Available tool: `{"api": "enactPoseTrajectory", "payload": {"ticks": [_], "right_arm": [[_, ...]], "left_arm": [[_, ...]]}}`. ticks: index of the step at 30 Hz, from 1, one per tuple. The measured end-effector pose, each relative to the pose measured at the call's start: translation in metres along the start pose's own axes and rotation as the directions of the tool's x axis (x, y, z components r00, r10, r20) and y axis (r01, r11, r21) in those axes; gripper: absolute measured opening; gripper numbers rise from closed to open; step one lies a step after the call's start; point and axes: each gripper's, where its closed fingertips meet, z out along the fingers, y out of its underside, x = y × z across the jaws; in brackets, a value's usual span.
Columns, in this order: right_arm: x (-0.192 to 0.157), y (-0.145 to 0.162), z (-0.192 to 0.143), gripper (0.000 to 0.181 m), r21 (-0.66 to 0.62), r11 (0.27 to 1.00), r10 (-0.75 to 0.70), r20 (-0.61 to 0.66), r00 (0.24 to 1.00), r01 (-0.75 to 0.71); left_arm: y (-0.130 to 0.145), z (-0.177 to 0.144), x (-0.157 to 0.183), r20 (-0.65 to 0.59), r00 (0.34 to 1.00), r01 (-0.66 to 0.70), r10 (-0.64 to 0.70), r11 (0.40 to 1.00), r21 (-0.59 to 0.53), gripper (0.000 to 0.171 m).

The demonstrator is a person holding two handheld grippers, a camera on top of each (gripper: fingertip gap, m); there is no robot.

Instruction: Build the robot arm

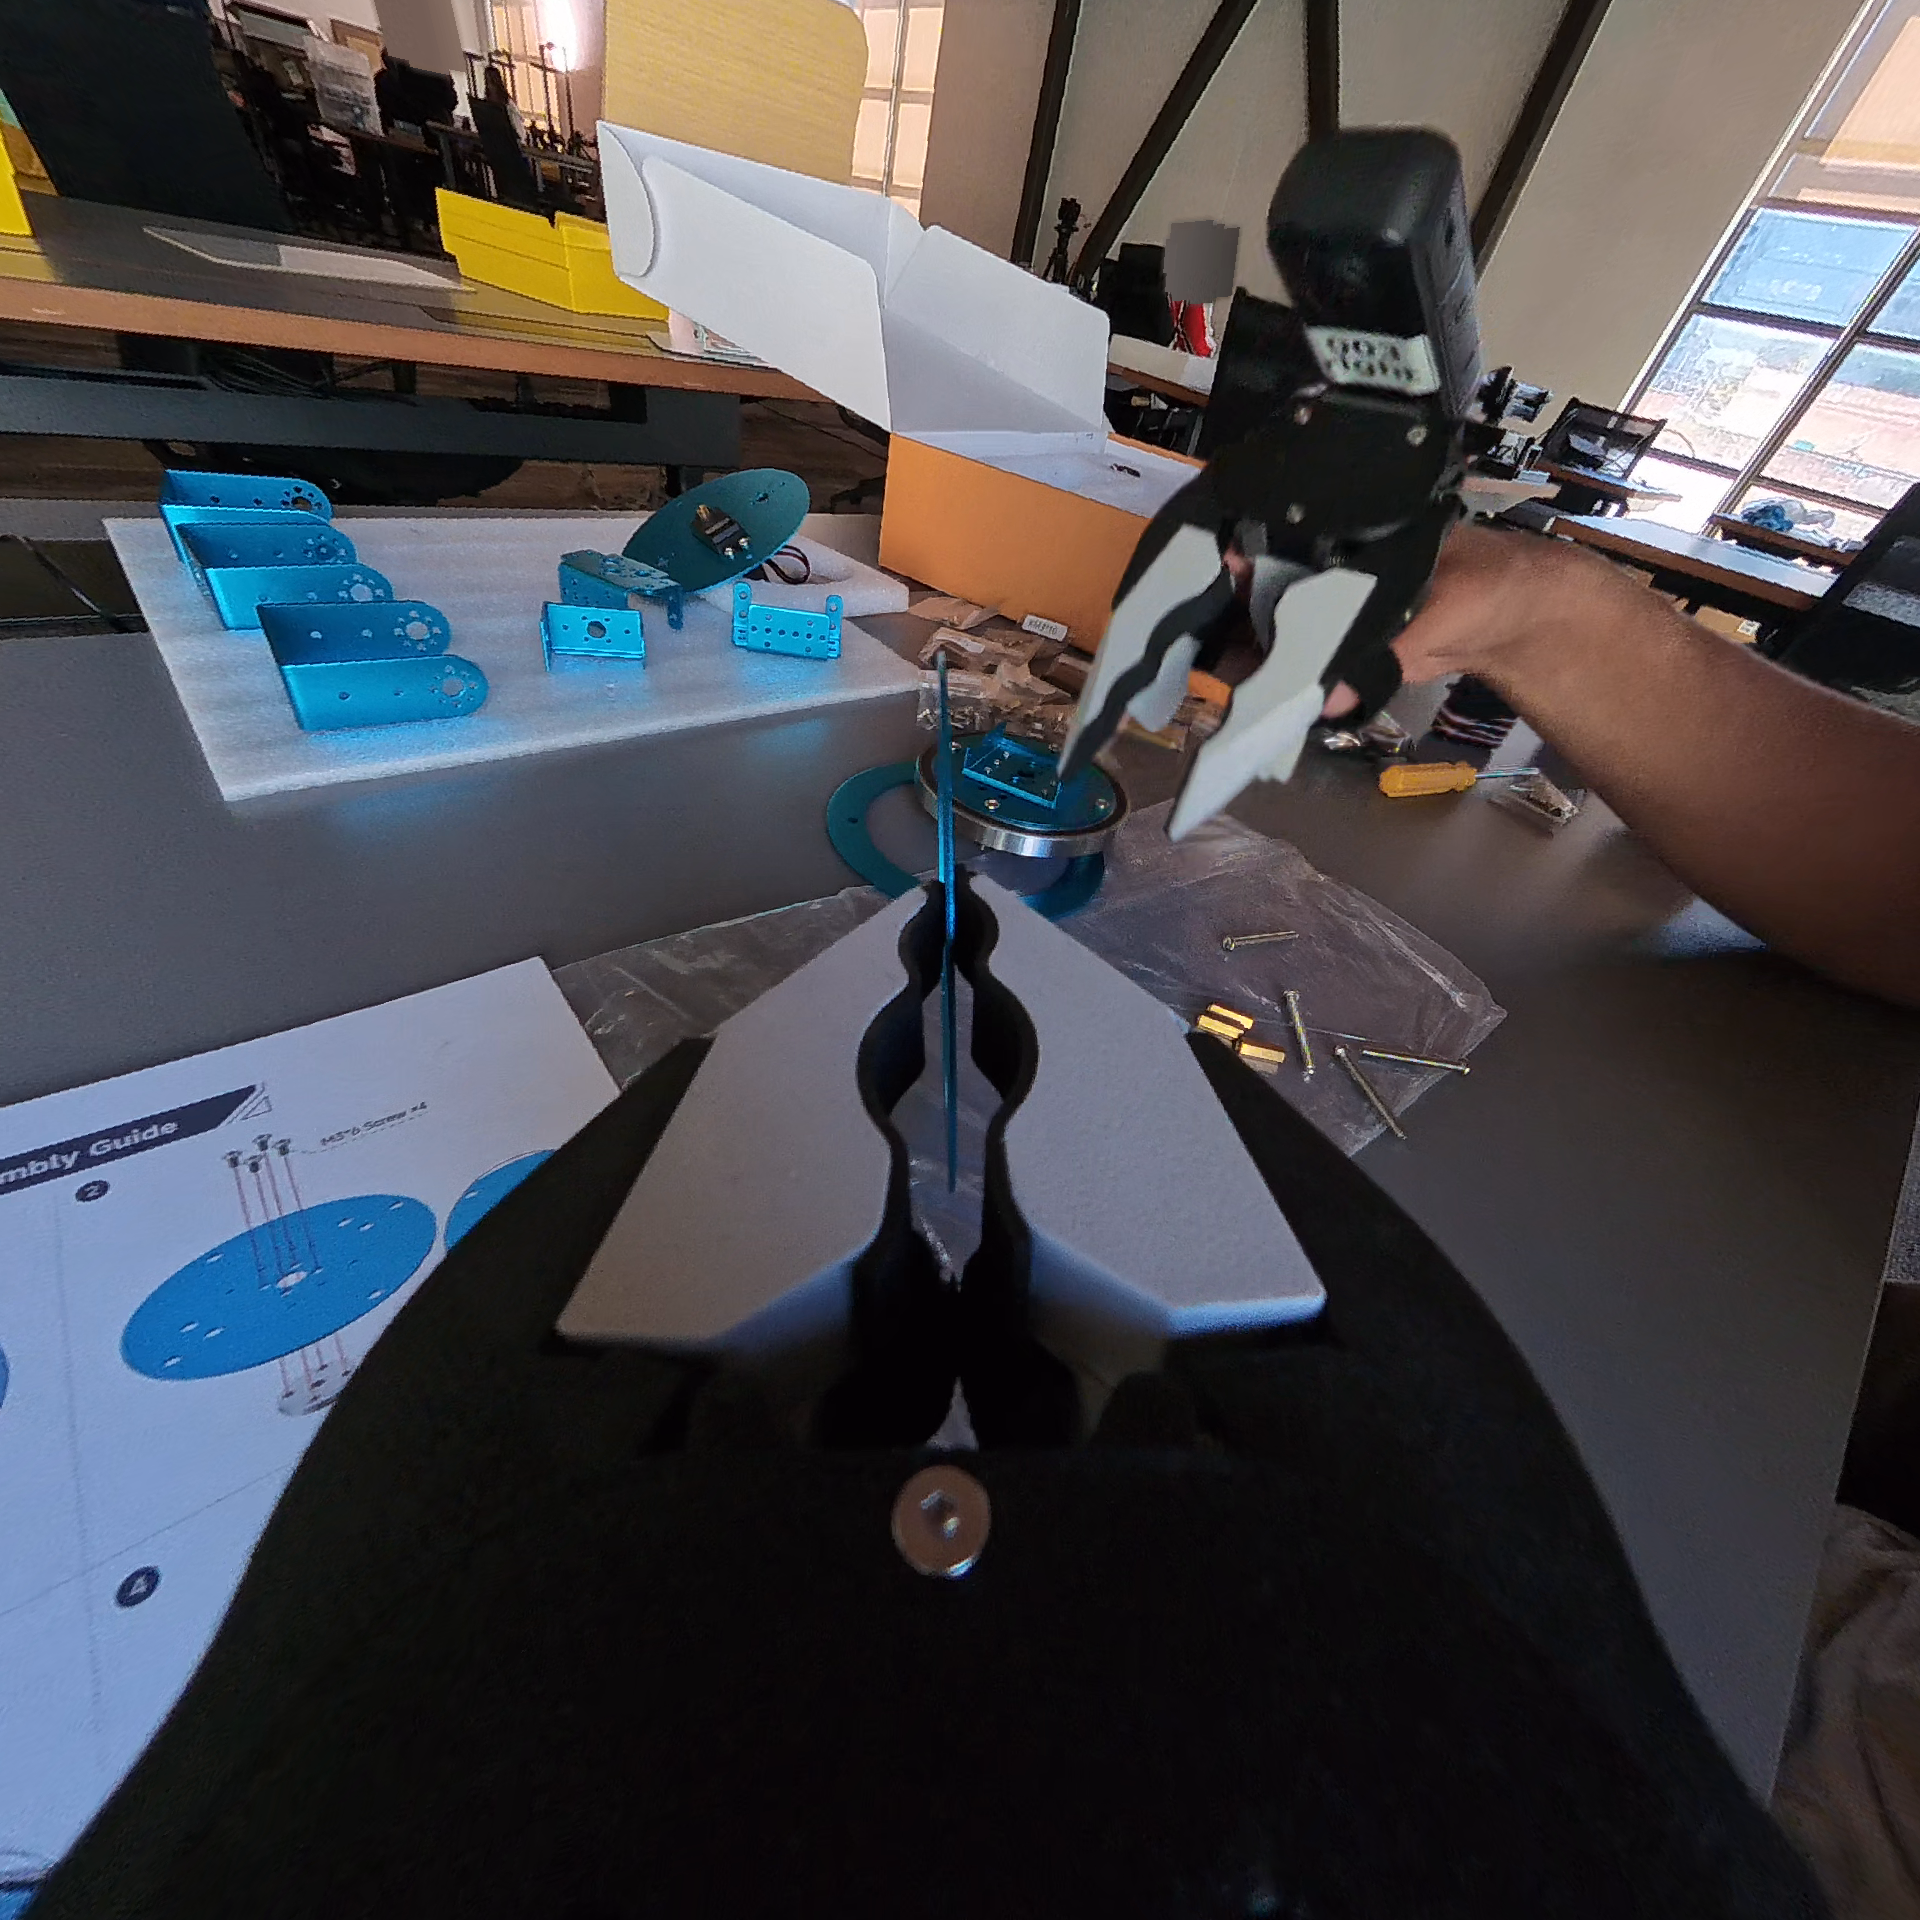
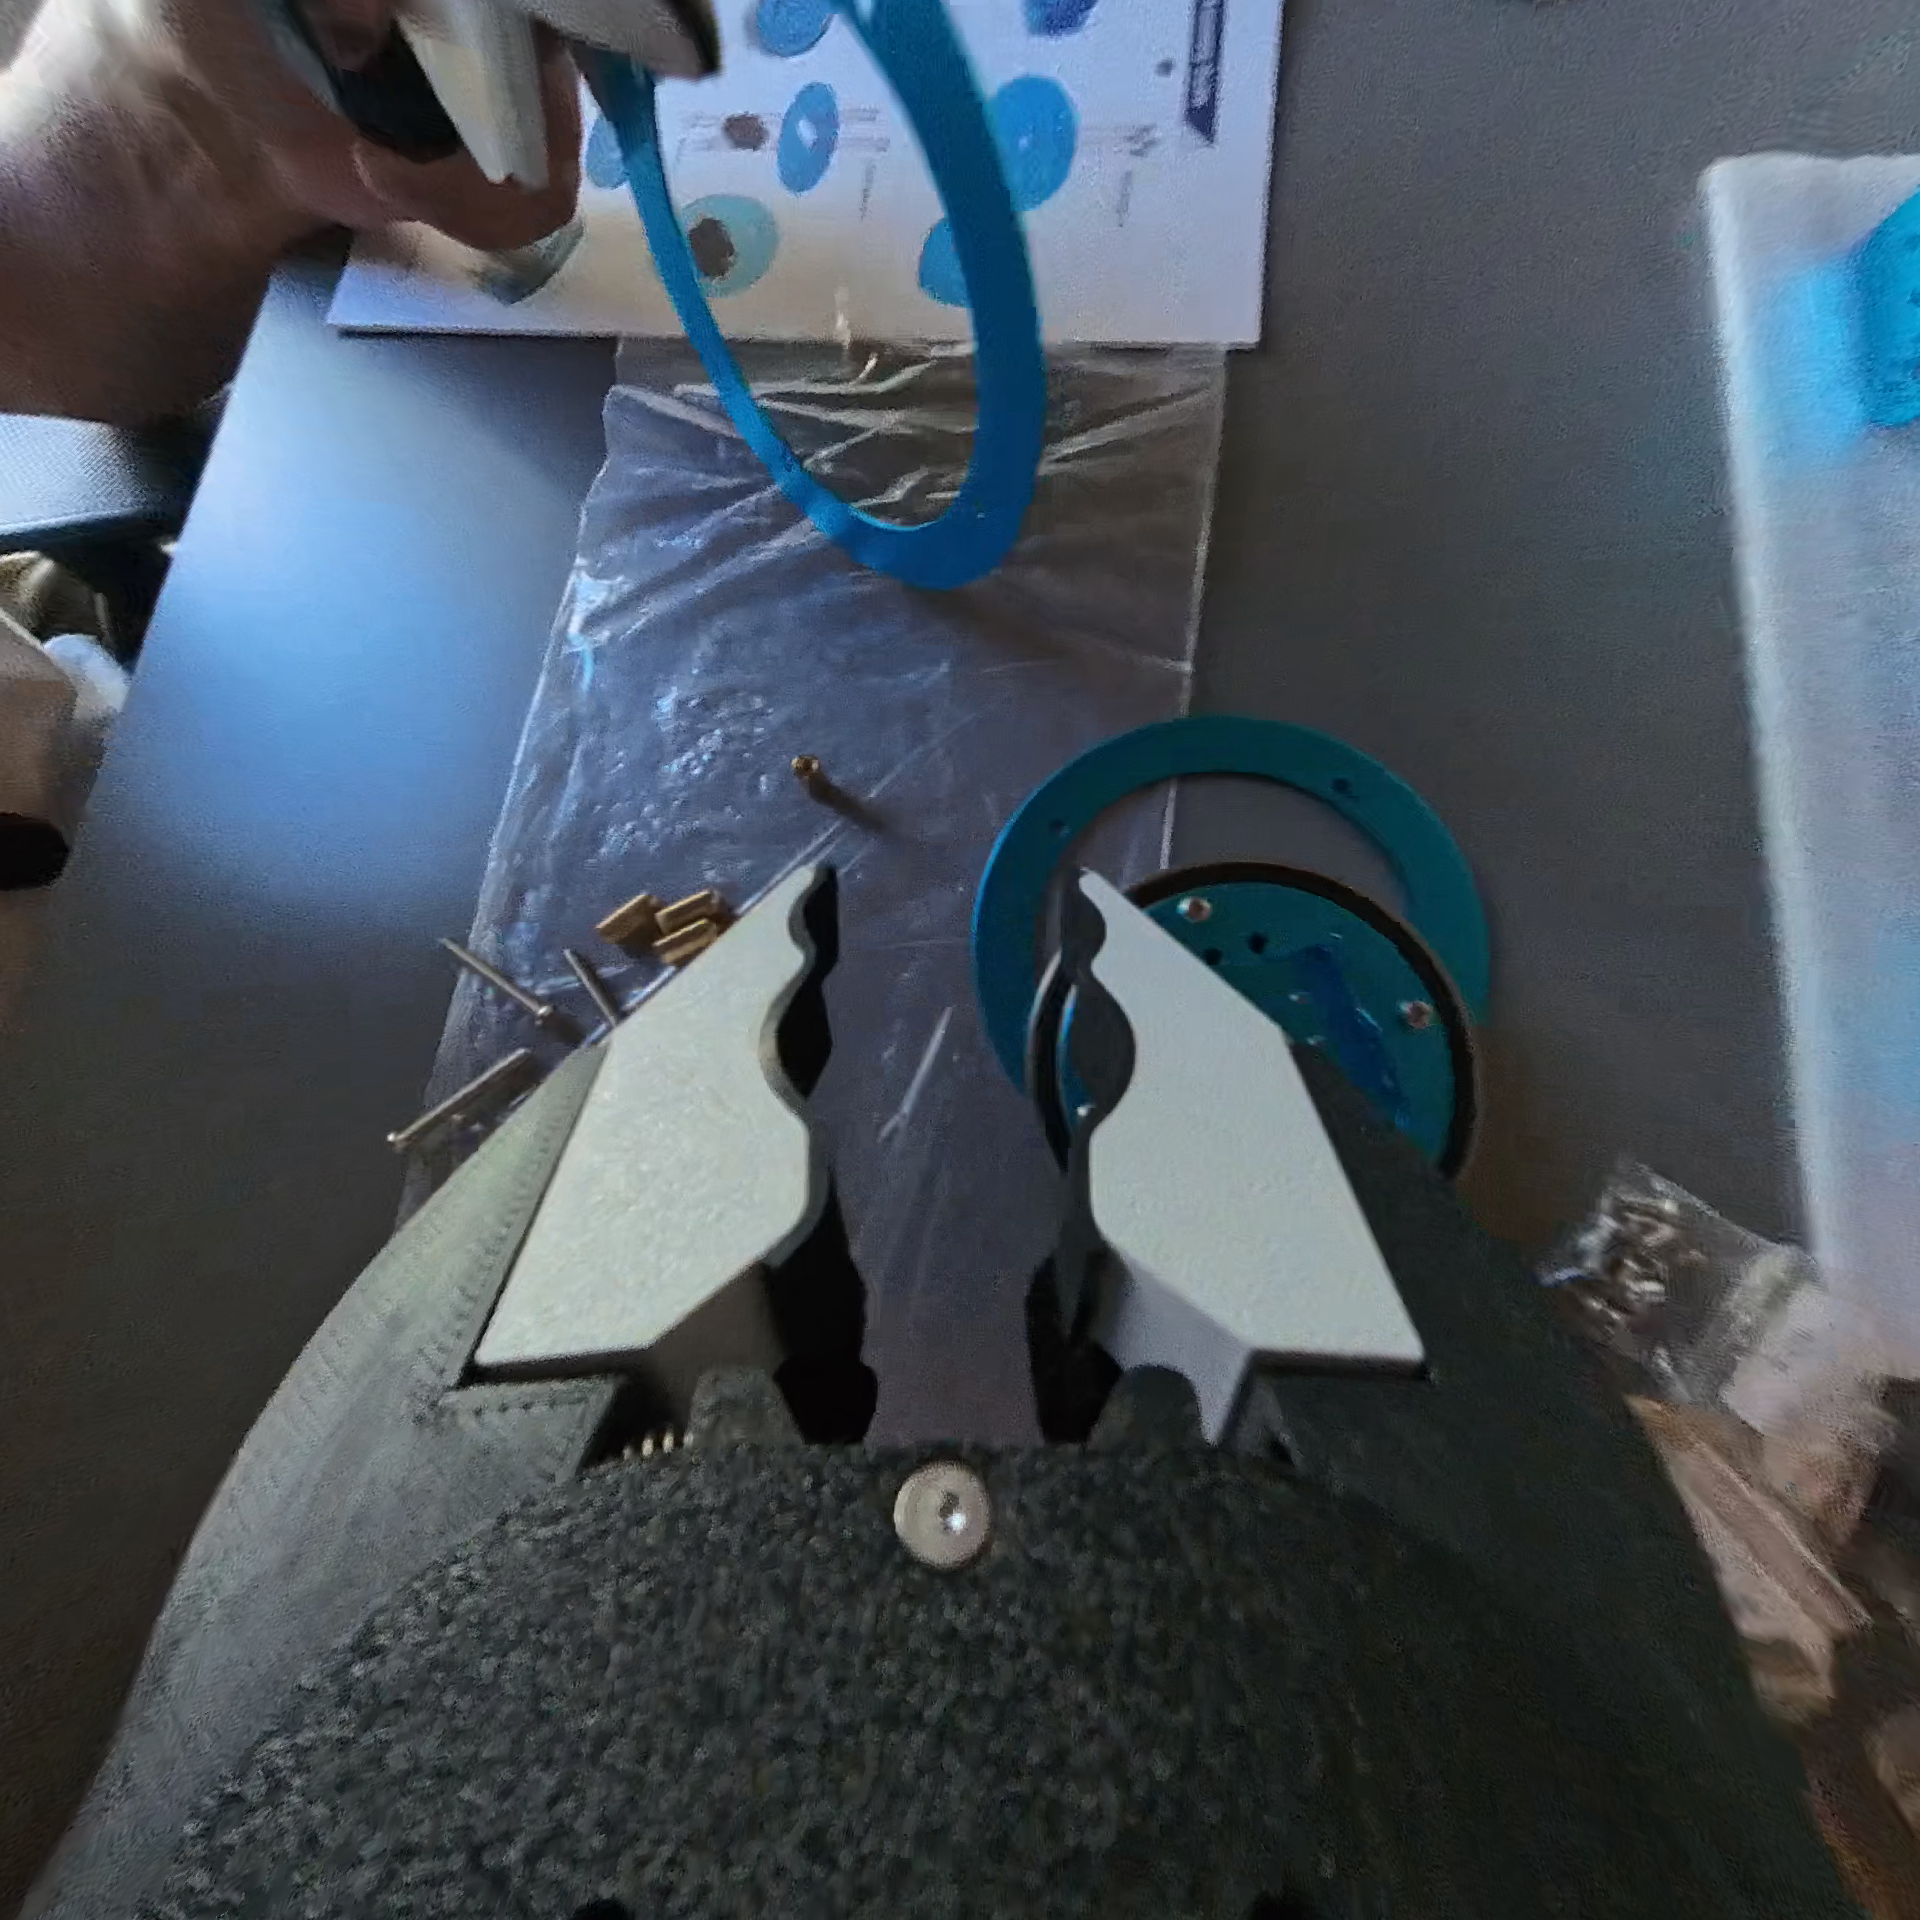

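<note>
Edgewise, blue ring (image 1: 948, 790) between left hand-held gripper (image 1: 951, 883) fingers

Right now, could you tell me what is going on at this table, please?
A person works two handheld grippers over a grey table. The left gripper is shut on a thin blue metal ring, holding it on edge in the air. The right gripper is open, poised above a round blue plate in a silver ring, which lies on a second flat blue ring. Loose screws and brass standoffs lie on a clear plastic bag.
</note>
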Motion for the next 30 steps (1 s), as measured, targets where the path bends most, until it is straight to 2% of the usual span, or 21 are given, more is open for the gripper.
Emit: {"api": "enactPoseTrajectory", "payload": {"ticks": [2,4,6,8,10,12,14,17,19,20,24,26,28,30], "right_arm": [[0.02,-0.002,-0.018,0.052,0.044,0.999,0.017,-0.088,0.996,-0.013],[0.033,-0.005,-0.028,0.058,0.095,0.995,0.045,-0.123,0.991,-0.033],[0.034,-0.009,-0.033,0.058,0.168,0.981,0.111,-0.069,0.991,-0.098],[0.034,-0.019,-0.037,0.056,0.251,0.947,0.197,0.032,0.98,-0.199],[0.023,-0.039,-0.047,0.051,0.343,0.897,0.233,0.173,0.957,-0.28],[0.003,-0.06,-0.059,0.043,0.409,0.854,0.201,0.309,0.929,-0.321],[-0.013,-0.066,-0.065,0.037,0.403,0.852,0.172,0.386,0.906,-0.334],[-0.018,-0.059,-0.07,0.011,0.376,0.861,0.192,0.385,0.903,-0.343],[-0.012,-0.05,-0.074,0.005,0.377,0.847,0.23,0.376,0.898,-0.375],[-0.01,-0.046,-0.078,0.004,0.385,0.831,0.25,0.387,0.887,-0.402],[0.007,-0.022,-0.076,0.0,0.401,0.771,0.335,0.404,0.851,-0.494],[0.016,-0.013,-0.075,0.0,0.404,0.732,0.374,0.436,0.819,-0.549],[0.024,-0.008,-0.075,0.0,0.407,0.698,0.404,0.455,0.794,-0.589],[0.024,-0.005,-0.073,0.0,0.414,0.709,0.384,0.453,0.804,-0.571]], "left_arm": [[0.0,0.001,0.003,-0.013,1.0,-0.002,0.002,1.0,-0.002,0.0],[0.0,0.002,0.007,-0.037,0.999,-0.001,0.001,1.0,-0.002,0.0],[-0.004,0.002,0.013,-0.082,0.996,0.029,-0.027,0.999,0.017,0.0],[-0.012,0.004,0.024,-0.181,0.978,0.113,-0.106,0.993,0.03,0.0],[-0.025,0.01,0.035,-0.294,0.923,0.268,-0.248,0.963,0.028,0.0],[-0.036,0.021,0.044,-0.391,0.845,0.392,-0.365,0.92,-0.011,0.0],[-0.048,0.035,0.044,-0.442,0.781,0.475,-0.441,0.879,-0.038,0.0],[-0.057,0.056,0.043,-0.492,0.682,0.555,-0.542,0.821,-0.135,0.0],[-0.056,0.069,0.044,-0.502,0.63,0.571,-0.593,0.791,-0.217,0.0],[-0.055,0.076,0.044,-0.5,0.623,0.559,-0.601,0.79,-0.253,0.0],[-0.038,0.1,0.039,-0.473,0.703,0.403,-0.531,0.845,-0.35,0.001],[-0.024,0.108,0.034,-0.463,0.722,0.331,-0.514,0.844,-0.422,0.001],[-0.018,0.11,0.03,-0.483,0.731,0.289,-0.483,0.859,-0.422,0.001],[-0.015,0.108,0.029,-0.507,0.74,0.261,-0.441,0.884,-0.388,0.0]]}}
